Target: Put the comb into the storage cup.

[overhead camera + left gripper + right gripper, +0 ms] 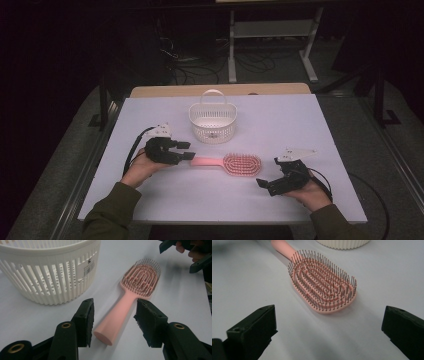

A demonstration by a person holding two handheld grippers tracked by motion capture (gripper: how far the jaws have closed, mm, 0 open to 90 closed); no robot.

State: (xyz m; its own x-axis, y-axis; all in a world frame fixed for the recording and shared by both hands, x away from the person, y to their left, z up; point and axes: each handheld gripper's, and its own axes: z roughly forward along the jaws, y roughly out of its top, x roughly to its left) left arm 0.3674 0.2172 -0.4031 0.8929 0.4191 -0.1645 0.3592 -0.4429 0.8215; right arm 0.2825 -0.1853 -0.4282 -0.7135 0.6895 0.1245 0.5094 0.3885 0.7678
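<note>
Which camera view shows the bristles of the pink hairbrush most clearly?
The right gripper view: the pink hairbrush lies close, each bristle distinct. The left gripper view shows its handle near and its bristled head farther off. The high view shows it whole but small.

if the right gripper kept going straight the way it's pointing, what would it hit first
Probably the brush: its bristled head lies straight ahead of the right gripper, between the lines of its wide-open jaws, with bare table before it.

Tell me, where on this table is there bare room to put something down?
The table lies bare right of the basket, left of it too, and along the near edge between the sleeves. Crowded: the middle, where the left tongs straddle the pink hairbrush handle, with the right tongs nearby.
</note>
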